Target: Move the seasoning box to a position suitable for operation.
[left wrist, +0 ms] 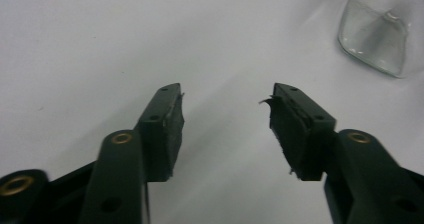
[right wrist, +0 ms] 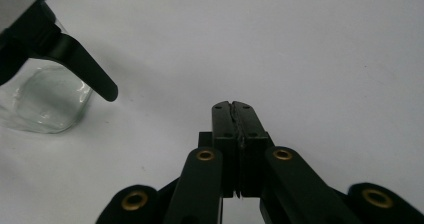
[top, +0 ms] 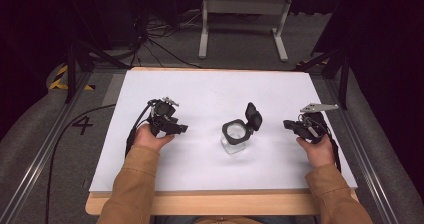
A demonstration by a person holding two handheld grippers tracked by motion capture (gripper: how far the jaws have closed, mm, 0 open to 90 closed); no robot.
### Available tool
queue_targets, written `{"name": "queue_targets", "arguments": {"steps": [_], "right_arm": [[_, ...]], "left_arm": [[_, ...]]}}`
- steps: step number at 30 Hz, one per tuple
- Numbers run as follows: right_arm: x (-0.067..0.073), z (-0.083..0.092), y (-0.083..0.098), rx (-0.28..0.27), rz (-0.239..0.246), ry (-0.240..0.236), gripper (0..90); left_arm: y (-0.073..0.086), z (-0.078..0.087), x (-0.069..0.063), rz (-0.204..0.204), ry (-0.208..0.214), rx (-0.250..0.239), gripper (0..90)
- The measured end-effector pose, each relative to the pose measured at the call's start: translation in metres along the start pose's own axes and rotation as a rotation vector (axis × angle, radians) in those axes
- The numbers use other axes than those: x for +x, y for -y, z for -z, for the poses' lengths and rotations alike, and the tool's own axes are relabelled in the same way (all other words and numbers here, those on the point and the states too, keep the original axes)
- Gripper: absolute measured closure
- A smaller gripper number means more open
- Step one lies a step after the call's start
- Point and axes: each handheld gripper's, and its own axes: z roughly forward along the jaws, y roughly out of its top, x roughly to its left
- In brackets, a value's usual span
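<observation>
1. At the left of centre in the high view, the left gripper (top: 176, 126) rests low over the white table (top: 210, 91), held by a hand in a tan sleeve (top: 134, 184). In the left gripper view its jaws stand wide apart with bare table between them and nothing held. Their dark pads (left wrist: 167, 134) look rubbery and are frayed at the edges.

2. Just right of centre in the high view stands the jar (top: 235, 136), a small clear glass container with squarish, rounded walls and a dark rim. Its black hinged lid (top: 253, 116) is flipped up and back on the right side, so the mouth is open. In the left gripper view the glass base (left wrist: 374, 36) sits in the upper right corner, well apart from the jaws. In the right gripper view the jar (right wrist: 47, 101) fills the upper left, with a black tab of the lid (right wrist: 85, 69) jutting out toward the frame's middle.

3. At the right of the high view, the right gripper (top: 291, 125) points left toward the jar, near it but not touching. In the right gripper view its jaws are pressed together, gripping nothing.

4. My reading is that this is a pause with both tools off the jar. If the lid is to be closed next, one gripper would need to steady the smooth, slippery glass while the other pushes the lid down over the rim.
</observation>
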Motion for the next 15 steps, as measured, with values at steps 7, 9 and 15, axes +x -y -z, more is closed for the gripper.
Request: {"name": "queue_targets", "arguments": {"steps": [7,9,15], "right_arm": [[0.006,0.005,-0.005,-0.031,-0.031,-0.058,89.1],[0.009,0.008,-0.008,-0.046,-0.022,-0.063,89.1],[0.020,0.012,-0.017,-0.061,0.004,-0.081,89.1]], "left_arm": [[-0.006,0.017,-0.017,-0.050,0.052,-0.064,73.6],[-0.008,0.017,-0.024,-0.071,0.076,-0.072,80.1],[-0.018,0.010,-0.053,-0.166,0.126,-0.046,89.3]]}}
